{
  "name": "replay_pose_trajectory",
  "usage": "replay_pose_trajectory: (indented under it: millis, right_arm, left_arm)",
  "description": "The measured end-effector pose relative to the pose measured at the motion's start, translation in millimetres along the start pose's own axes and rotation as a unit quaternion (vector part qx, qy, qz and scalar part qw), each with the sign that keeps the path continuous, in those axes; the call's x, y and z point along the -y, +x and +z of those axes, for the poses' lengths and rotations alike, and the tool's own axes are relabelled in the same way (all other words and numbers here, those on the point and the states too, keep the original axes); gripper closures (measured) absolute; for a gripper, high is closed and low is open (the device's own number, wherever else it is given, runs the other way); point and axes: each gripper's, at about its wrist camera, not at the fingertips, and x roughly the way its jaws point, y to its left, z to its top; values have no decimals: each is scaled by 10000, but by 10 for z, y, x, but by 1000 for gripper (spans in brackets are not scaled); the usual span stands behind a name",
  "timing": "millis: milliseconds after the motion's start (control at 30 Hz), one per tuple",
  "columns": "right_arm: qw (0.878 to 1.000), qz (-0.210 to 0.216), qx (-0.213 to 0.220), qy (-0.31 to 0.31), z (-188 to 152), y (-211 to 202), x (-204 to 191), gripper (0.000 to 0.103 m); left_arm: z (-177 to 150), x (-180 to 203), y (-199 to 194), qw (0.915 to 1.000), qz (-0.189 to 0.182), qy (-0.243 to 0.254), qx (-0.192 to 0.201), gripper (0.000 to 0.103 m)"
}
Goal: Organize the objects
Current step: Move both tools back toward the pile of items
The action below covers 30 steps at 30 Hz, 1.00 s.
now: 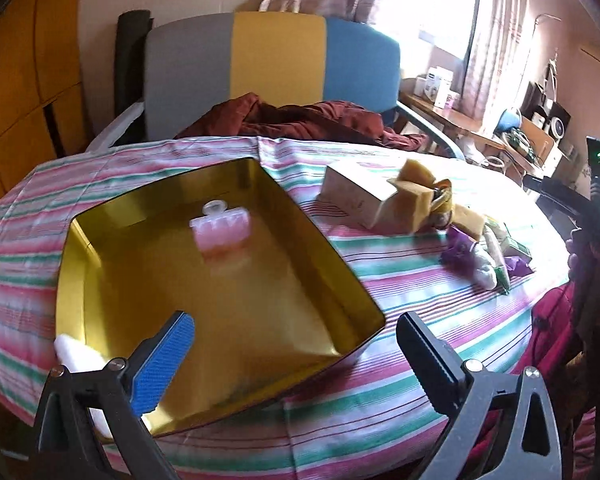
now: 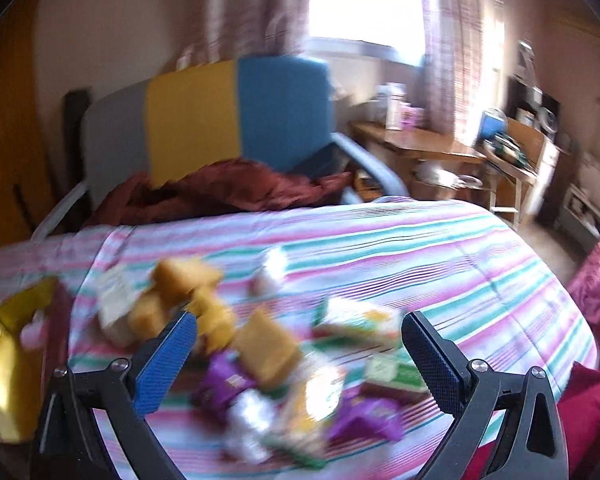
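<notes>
While my left claw (image 1: pixel 296 336) hangs wide and empty above the gold tin (image 1: pixel 80 280), hair clip (image 1: pixel 220 226) ahead inside, my right claw (image 2: pixel 300 336), also wide, should settle before pinching one item in the pile (image 2: pixel 268 360) beneath.
</notes>
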Motion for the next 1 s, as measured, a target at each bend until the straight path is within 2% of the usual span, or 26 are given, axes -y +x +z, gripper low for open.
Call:
replay_pose_trajectory:
  millis: [133,200,267,600,800,1000]
  right_arm:
    - [9957,-143,-138,907,-15,163,450,0]
    - [9883,-17,-472,1448,-63,282,634,0]
    - [9846,95,-466,1681,-72,277,728,0]
    - [9845,433,-640,1577,-125,280,644,0]
    - [9838,608,-724,1526,-130,322,611,0]
    - [9844,796,-770,1370,-121,339,536,0]
  left_arm:
    - [89,104,108,9997,-174,-61,-150,1]
    - [169,176,175,9996,-213,-59,-184,2]
    - [250,224,246,9991,-313,-134,-261,2]
    - [837,602,601,9981,-495,37,-378,3]
    - [1219,740,989,9969,-525,-87,-572,2]
    - [1501,662,1533,9925,-330,-706,-945,2]
